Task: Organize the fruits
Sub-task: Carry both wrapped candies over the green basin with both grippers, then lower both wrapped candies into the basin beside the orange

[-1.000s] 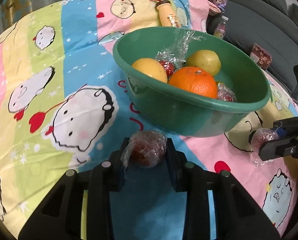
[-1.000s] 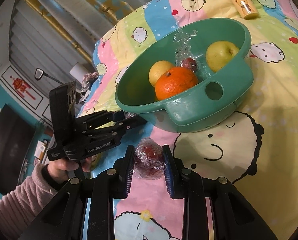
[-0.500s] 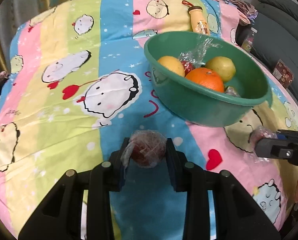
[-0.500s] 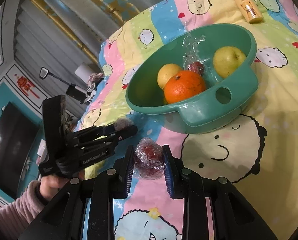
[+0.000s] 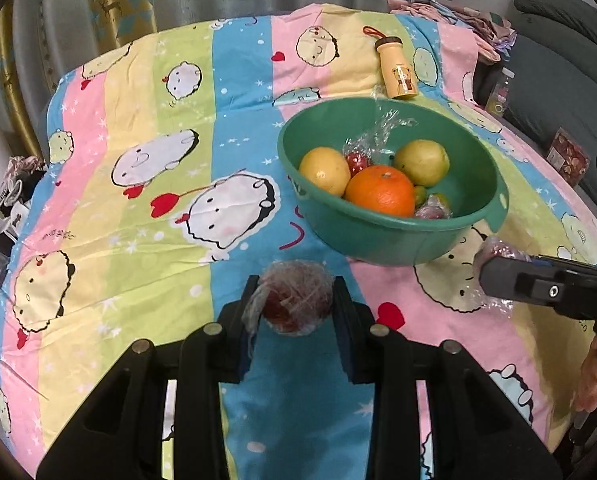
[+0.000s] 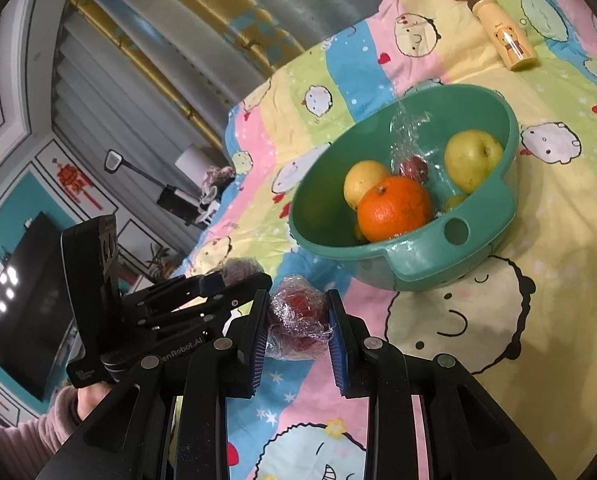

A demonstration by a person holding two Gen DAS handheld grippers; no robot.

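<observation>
My left gripper is shut on a red fruit wrapped in cling film, held above the cloth short of the green bowl. My right gripper is shut on another film-wrapped red fruit, near the bowl's handle side. The bowl holds an orange, a yellow fruit, a yellow-green apple and wrapped red fruits. Each gripper shows in the other's view: the right one and the left one.
A cartoon-print cloth covers the round table. A yellow bottle lies behind the bowl. A grey sofa and a pile of cloth stand at the far right. Curtains hang behind the table.
Both grippers have drawn back and up from the bowl, each still holding its wrapped fruit. The bowl now looks smaller and farther in both views.
</observation>
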